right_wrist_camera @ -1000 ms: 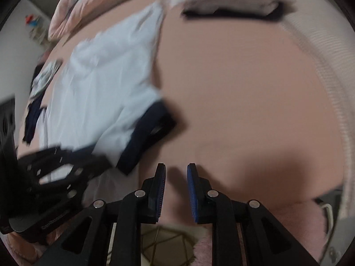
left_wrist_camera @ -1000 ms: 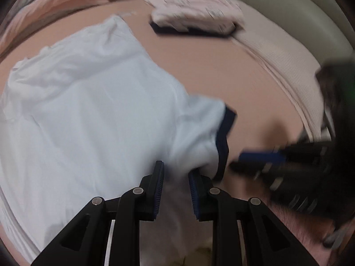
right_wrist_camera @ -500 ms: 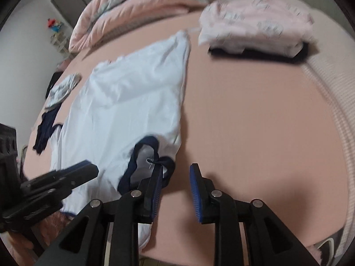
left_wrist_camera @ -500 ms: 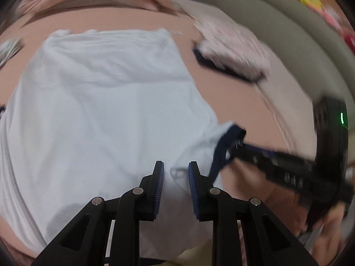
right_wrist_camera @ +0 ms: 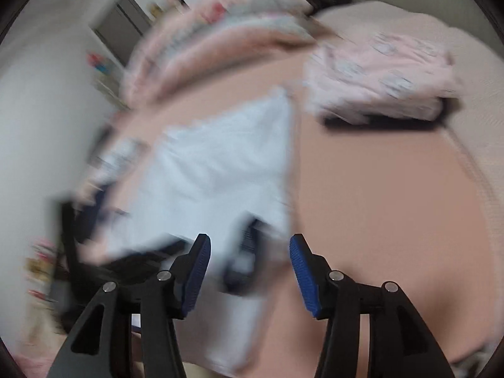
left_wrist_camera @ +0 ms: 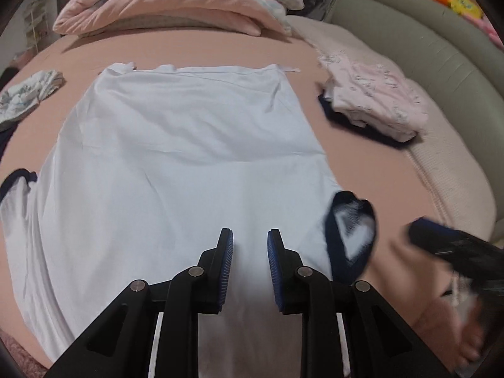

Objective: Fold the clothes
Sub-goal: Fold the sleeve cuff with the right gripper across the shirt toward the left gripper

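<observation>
Both grippers hold nothing, the left gripper [left_wrist_camera: 249, 252] with a narrow gap and the right gripper [right_wrist_camera: 250, 263] spread wide, over a white shirt [left_wrist_camera: 189, 163] lying flat on the bed [left_wrist_camera: 195, 47], probably for folding, folded clothes [left_wrist_camera: 375, 104] at two o'clock.

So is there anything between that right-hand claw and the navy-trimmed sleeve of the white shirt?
Nothing visible does. In the left wrist view, only bare pink sheet separates the right gripper from the sleeve of the white shirt. The folded pink pile lies farther back, off to the side. The right wrist view is too blurred to add much.
</observation>
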A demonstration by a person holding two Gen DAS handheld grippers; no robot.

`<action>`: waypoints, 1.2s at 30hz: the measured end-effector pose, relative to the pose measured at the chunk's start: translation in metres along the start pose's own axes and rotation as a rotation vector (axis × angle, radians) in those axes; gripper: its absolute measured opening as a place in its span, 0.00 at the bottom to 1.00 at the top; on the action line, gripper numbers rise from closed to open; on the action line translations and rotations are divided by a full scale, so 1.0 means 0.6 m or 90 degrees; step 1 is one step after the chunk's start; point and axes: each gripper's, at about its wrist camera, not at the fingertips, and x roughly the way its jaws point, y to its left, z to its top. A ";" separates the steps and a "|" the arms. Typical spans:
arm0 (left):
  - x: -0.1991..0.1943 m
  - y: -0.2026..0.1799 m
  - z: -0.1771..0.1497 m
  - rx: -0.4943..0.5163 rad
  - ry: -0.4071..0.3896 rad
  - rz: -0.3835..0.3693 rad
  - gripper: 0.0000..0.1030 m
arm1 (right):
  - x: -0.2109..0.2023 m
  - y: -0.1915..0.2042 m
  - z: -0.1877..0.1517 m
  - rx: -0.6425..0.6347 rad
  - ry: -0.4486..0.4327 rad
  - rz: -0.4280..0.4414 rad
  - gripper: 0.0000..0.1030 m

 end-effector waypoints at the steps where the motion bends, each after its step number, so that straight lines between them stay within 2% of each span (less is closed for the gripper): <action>1: -0.002 -0.005 -0.007 0.013 0.010 -0.024 0.19 | 0.016 0.001 -0.004 -0.018 0.025 -0.022 0.50; 3: 0.000 -0.025 -0.025 0.064 0.053 -0.079 0.19 | 0.040 0.004 -0.011 -0.033 0.069 -0.045 0.50; 4: 0.002 -0.036 -0.033 0.086 0.069 -0.092 0.19 | 0.050 0.006 -0.014 -0.035 0.083 -0.048 0.50; 6: 0.017 -0.056 -0.039 0.127 0.087 -0.090 0.19 | 0.062 0.015 -0.015 -0.042 0.088 -0.039 0.50; 7: 0.027 -0.065 -0.039 0.138 0.087 -0.075 0.19 | 0.068 0.019 -0.016 -0.047 0.090 -0.034 0.50; 11: 0.049 -0.050 -0.013 0.085 0.074 -0.026 0.22 | 0.084 0.032 -0.015 -0.058 0.085 -0.036 0.50; 13: 0.036 -0.026 -0.003 0.041 0.048 0.014 0.22 | 0.078 0.024 -0.010 -0.046 0.076 -0.040 0.50; 17: 0.006 0.023 0.013 -0.016 0.005 0.037 0.22 | 0.065 0.007 0.001 -0.022 0.059 -0.046 0.50; 18: 0.001 0.030 0.017 -0.022 -0.003 0.035 0.22 | 0.062 0.003 0.004 -0.016 0.055 -0.048 0.50; 22: -0.003 0.021 0.028 -0.003 0.015 -0.062 0.22 | 0.061 0.001 0.014 -0.019 0.049 -0.060 0.50; 27: -0.001 -0.011 0.046 0.023 0.016 -0.142 0.22 | 0.061 0.014 0.025 -0.045 0.035 -0.073 0.50; 30: 0.025 -0.030 0.049 0.048 0.044 -0.111 0.22 | 0.065 0.013 0.032 -0.052 0.047 -0.073 0.50; 33: 0.061 -0.030 0.034 0.058 0.085 -0.057 0.22 | 0.068 0.014 0.039 -0.066 0.057 -0.082 0.50; 36: 0.063 -0.016 0.025 0.033 0.085 -0.066 0.22 | 0.079 0.016 0.038 -0.074 0.071 -0.059 0.50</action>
